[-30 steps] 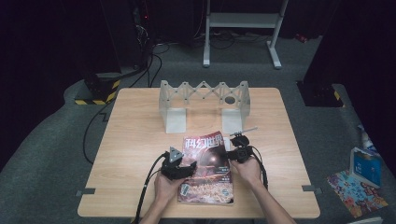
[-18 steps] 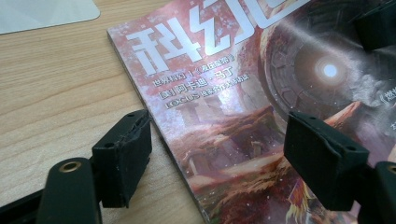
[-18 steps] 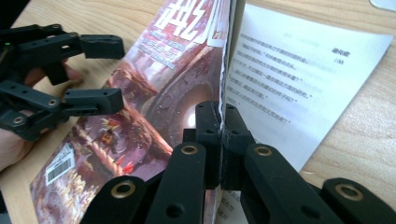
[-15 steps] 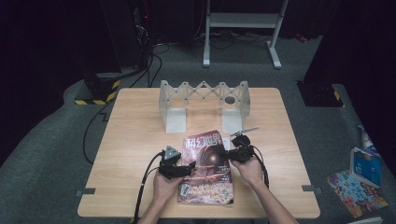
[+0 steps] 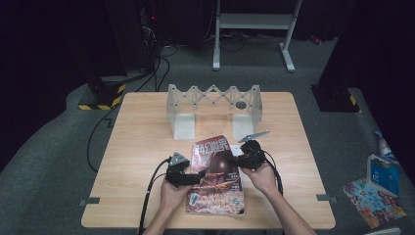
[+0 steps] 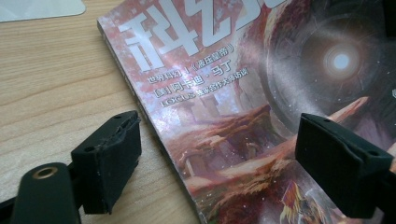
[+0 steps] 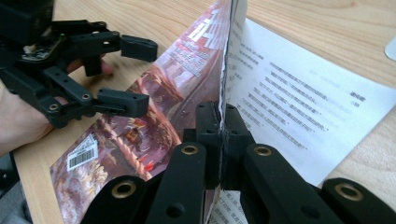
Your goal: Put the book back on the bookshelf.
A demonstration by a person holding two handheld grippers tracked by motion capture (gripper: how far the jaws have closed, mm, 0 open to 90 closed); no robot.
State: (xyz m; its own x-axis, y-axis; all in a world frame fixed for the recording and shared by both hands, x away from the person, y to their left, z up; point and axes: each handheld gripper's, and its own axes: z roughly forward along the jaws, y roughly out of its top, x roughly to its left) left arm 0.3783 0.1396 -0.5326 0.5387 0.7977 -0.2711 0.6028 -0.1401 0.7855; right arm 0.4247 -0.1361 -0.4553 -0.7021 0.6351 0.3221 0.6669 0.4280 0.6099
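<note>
A magazine [image 5: 215, 188] with a reddish cover [image 6: 224, 79] lies at the table's near middle. My right gripper [image 5: 238, 157] is shut on the cover's right edge [image 7: 222, 116] and holds it raised, so a white printed inner page [image 7: 289, 107] shows beneath. At the magazine's left edge my left gripper [image 5: 195, 177] is open. Its jaws [image 6: 219, 135] straddle the spine side, one over the wood and one over the cover. In the right gripper view the left gripper [image 7: 135, 74] hangs open just over the cover [image 7: 173, 93].
A grey folding rack [image 5: 214, 98] stands at the back of the wooden table [image 5: 142, 147]. On the floor to the right lie a blue box [image 5: 380, 171] and a colourful booklet [image 5: 374, 203]. Cables run across the floor at the left.
My left gripper has shifted slightly left along the magazine's edge. The right gripper has stayed shut on the cover in about the same place.
</note>
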